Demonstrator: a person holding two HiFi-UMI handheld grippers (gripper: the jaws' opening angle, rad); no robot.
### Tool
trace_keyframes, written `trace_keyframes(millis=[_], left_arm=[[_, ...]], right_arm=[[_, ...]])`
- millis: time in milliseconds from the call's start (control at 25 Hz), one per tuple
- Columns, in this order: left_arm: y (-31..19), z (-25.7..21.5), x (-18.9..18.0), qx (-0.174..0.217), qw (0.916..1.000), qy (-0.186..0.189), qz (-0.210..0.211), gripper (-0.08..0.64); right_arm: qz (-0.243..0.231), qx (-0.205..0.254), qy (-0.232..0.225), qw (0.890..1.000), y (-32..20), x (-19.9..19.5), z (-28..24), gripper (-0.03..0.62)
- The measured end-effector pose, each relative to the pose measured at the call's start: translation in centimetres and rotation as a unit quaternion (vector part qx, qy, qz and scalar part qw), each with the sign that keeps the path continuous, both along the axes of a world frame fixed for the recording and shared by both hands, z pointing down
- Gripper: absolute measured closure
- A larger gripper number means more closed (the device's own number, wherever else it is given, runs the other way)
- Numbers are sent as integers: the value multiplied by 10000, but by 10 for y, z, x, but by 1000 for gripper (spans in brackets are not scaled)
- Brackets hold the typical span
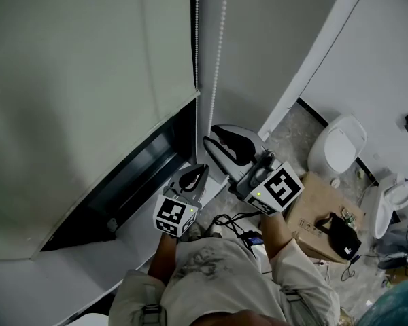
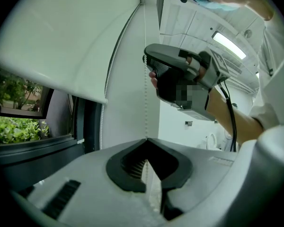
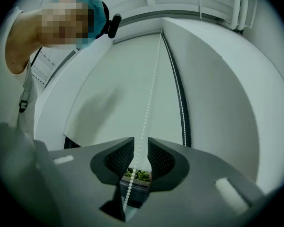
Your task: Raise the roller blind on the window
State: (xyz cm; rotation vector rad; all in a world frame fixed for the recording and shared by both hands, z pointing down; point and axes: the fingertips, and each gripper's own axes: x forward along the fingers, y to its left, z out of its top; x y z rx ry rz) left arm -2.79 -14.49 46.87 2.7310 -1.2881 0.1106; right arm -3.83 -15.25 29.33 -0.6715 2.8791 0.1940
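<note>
The pale roller blind (image 1: pixel 88 80) covers most of the window, with a dark strip of glass (image 1: pixel 132 178) open below its bottom bar (image 2: pixel 61 85). A white bead chain (image 1: pixel 219 53) hangs at the blind's right edge. My left gripper (image 1: pixel 197 172) is shut on the bead chain (image 2: pixel 145 108), which enters its closed tips (image 2: pixel 146 139). My right gripper (image 1: pixel 211 136) is higher up on the same chain and stands open. The chain (image 3: pixel 149 98) runs freely through the gap between its jaws (image 3: pixel 141 143), touching neither pad. A second strand (image 3: pixel 182 108) hangs beside the frame.
Green plants (image 2: pixel 9 126) show outside through the glass. On the floor to the right are a white toilet (image 1: pixel 338 145), a cardboard box (image 1: pixel 316 206) with a black item on it, and cables (image 1: pixel 234 223). A white sill (image 1: pixel 68 277) runs below the window.
</note>
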Motion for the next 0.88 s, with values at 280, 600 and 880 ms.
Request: trace_keyframes(millis=[280,600,880], left_arm=[[-1,0,-1,-4,10000,62,1,552],[0,6,-2,32,10000,15,-20,551],[3,27,-3,-161,9998,-90,-48,552]], right_arm=[[-243,-280,-184,9991,-10,-9,-1,566],[-32,-270,-111,9996,-11,-8,5,581],[105,-395,34,9992,-14,-8,28,581]])
